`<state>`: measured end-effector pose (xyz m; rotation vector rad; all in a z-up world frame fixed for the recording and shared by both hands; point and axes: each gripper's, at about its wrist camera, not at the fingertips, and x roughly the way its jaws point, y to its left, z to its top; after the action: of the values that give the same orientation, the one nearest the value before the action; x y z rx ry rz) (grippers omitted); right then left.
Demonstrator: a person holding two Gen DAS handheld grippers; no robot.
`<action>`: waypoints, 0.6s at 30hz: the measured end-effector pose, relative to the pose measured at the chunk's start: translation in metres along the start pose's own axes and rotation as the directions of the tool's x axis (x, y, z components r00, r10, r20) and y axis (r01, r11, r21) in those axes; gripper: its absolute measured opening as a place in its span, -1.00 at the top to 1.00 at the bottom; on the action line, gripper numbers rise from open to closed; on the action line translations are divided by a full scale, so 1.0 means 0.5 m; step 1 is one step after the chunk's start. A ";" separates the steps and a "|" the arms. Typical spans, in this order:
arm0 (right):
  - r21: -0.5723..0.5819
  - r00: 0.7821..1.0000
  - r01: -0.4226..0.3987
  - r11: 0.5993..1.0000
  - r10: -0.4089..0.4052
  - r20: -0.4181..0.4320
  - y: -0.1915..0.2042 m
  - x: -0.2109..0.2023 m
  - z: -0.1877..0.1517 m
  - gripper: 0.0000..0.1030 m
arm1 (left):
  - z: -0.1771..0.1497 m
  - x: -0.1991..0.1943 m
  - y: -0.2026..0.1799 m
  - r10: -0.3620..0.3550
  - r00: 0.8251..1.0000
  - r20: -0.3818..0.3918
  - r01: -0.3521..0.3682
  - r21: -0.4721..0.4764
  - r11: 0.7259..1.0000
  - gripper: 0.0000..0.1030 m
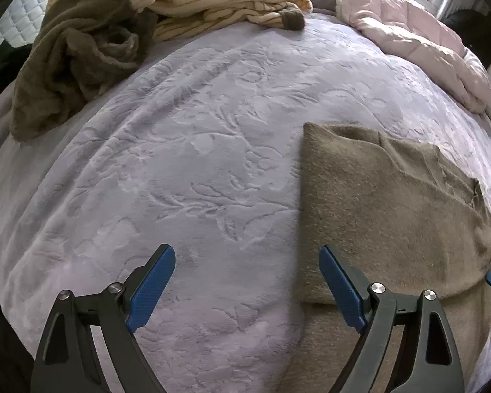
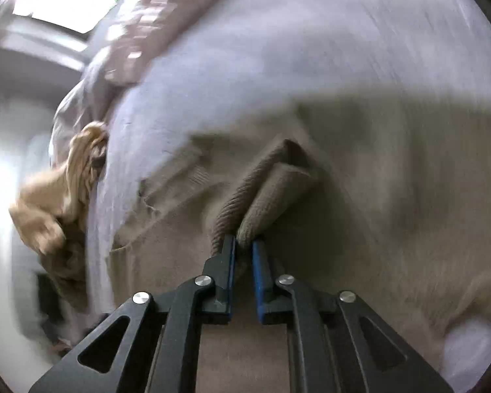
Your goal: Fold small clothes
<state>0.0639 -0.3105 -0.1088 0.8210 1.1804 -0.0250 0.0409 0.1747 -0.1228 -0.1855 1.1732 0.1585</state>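
The right gripper [image 2: 244, 240] pinches a ribbed fold of the beige knit sweater [image 2: 360, 196], its blue pads nearly together on the cloth. The left gripper [image 1: 247, 281] hangs spread wide over the lilac embossed blanket [image 1: 180, 163] of the bed, holding nothing. The sweater lies partly folded at the blanket's right, long axis running away from the camera. No readable writing shows.

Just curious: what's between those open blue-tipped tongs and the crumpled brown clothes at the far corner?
Only bare lavender blanket lies between the left tongs and the brown clothes, seen in the left wrist view.
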 end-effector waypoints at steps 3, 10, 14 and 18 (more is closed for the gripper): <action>-0.001 0.997 -0.073 0.997 0.073 0.026 -0.009 -0.020 -0.029 -0.30 | 0.001 0.001 -0.007 0.006 1.000 -0.005 -0.006 0.004 1.000 -0.74; 0.179 0.992 -0.123 0.976 0.125 -0.002 -0.025 0.049 -0.010 0.86 | 0.015 -0.010 -0.008 0.000 1.000 0.007 0.000 0.006 1.000 -0.74; 0.017 0.990 -0.130 0.991 0.129 0.058 0.022 -0.021 -0.026 0.87 | 0.032 -0.005 -0.013 -0.043 0.999 0.007 0.043 0.022 0.999 -0.74; 0.000 0.997 -0.030 1.000 0.030 0.066 -0.013 -0.032 -0.034 0.87 | 0.053 0.021 -0.037 -0.110 0.994 -0.021 0.111 0.048 0.993 -0.74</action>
<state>0.0408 -0.3116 -0.1018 0.8322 1.1057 -0.0278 0.0728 0.1629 -0.1215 -0.2084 1.1807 0.0305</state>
